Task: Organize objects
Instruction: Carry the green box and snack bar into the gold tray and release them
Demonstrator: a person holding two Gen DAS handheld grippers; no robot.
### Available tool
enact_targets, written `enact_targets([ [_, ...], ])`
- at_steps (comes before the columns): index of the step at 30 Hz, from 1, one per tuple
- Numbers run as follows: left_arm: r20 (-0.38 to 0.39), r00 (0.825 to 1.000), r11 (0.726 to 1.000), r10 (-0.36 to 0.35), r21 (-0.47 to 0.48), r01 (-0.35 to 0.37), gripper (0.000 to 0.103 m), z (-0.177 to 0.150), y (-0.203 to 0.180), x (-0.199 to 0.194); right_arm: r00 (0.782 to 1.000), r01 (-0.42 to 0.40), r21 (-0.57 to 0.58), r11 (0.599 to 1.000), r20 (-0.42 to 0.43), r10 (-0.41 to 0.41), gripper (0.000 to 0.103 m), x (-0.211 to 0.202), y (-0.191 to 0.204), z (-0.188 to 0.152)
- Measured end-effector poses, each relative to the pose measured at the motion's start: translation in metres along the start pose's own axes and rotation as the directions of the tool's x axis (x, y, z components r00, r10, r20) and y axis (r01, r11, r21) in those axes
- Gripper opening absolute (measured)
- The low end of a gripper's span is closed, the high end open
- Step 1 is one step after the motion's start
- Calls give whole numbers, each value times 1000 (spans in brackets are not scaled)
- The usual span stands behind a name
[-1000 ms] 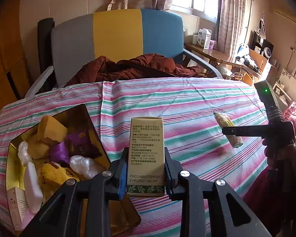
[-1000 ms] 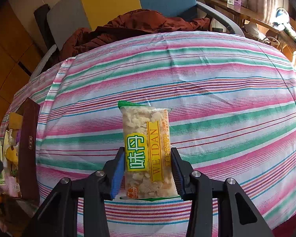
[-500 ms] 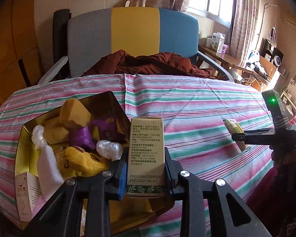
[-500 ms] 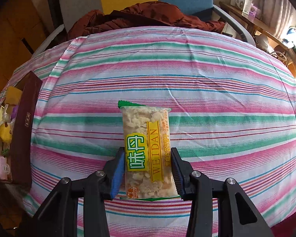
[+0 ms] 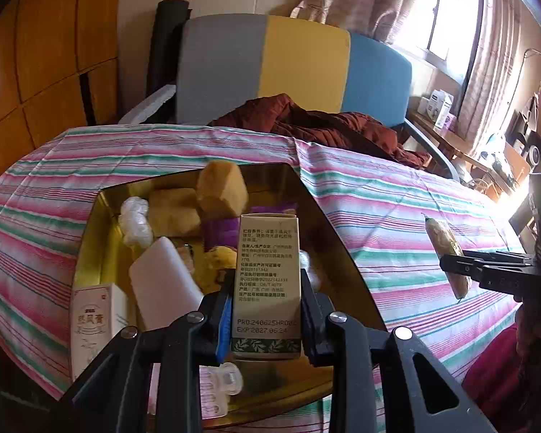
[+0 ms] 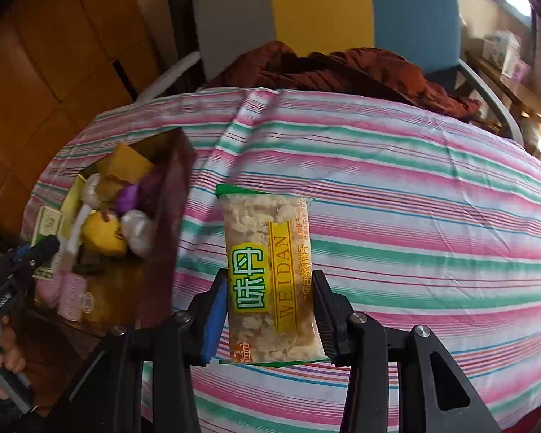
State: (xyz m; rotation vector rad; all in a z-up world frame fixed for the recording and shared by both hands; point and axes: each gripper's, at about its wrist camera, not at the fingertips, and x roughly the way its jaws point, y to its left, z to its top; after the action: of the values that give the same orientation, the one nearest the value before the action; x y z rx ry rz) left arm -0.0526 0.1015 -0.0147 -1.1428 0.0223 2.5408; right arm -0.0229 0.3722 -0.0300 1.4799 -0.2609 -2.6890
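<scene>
We hold the left tool [image 5: 265,319] level over the gold tray [image 5: 90,231], clamped on a carton [image 5: 267,281] — the right tool [image 6: 268,319] grips a biscuit packet [image 6: 270,274].

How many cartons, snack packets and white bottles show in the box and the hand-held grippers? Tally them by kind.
Carton: 2, the green carton and the white carton
Snack packet: 1
White bottle: 1
Total: 4
</scene>
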Motion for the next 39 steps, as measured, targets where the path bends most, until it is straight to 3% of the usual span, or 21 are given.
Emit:
enact_targets([
  [7, 33, 998, 996, 62, -74, -59, 30, 0, 43, -16, 988, -147, -125, 981, 27, 152, 45, 6, 94, 4],
  [12, 50, 994, 992, 97, -89, -93, 30, -2, 55, -25, 985, -173, -164, 971, -4, 174, 44, 23, 126, -1],
  [39, 5, 996, 995, 91, -37, -91, 30, -2, 39, -4, 985, -173, -133, 976, -36, 170, 45, 49, 133, -9],
])
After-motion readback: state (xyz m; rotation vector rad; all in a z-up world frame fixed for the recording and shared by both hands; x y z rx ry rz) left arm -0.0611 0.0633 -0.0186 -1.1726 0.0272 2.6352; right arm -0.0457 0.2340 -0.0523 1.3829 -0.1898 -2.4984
